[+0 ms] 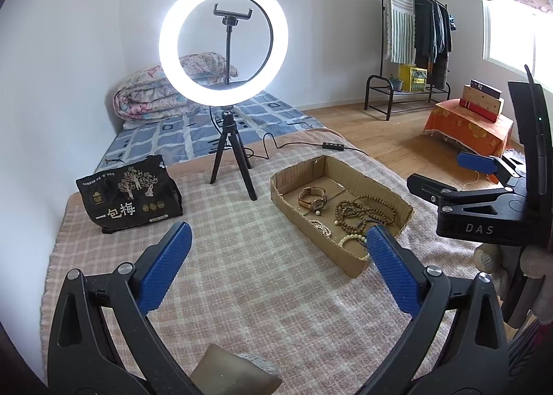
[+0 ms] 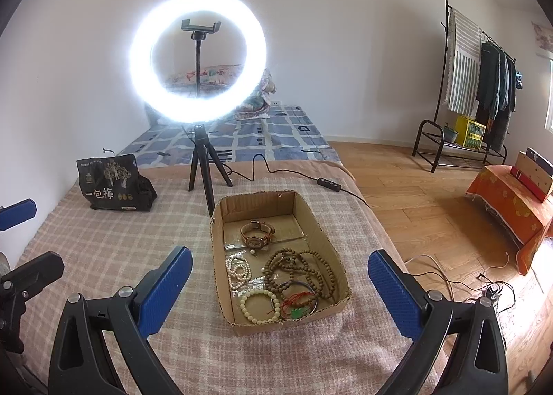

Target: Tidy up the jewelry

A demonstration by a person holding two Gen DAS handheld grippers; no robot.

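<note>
- Nearest the lens, the left hand-held gripper (image 1: pixel 276 253) stands wide open and empty; the right hand-held gripper (image 2: pixel 280 277) is likewise spread, holding nothing.
- Jewelry lies in a shallow cardboard tray (image 2: pixel 221 267) on a checked blanket (image 2: pixel 114 250): a watch (image 2: pixel 256 232), wooden beads (image 2: pixel 300 270), a pale bracelet (image 2: pixel 260 305).
- Beads look light, limp, tangle-prone; pinch one strand.
- Tray walls are low and flimsy; left of the tray is open blanket, right of it the edge drops off.
</note>
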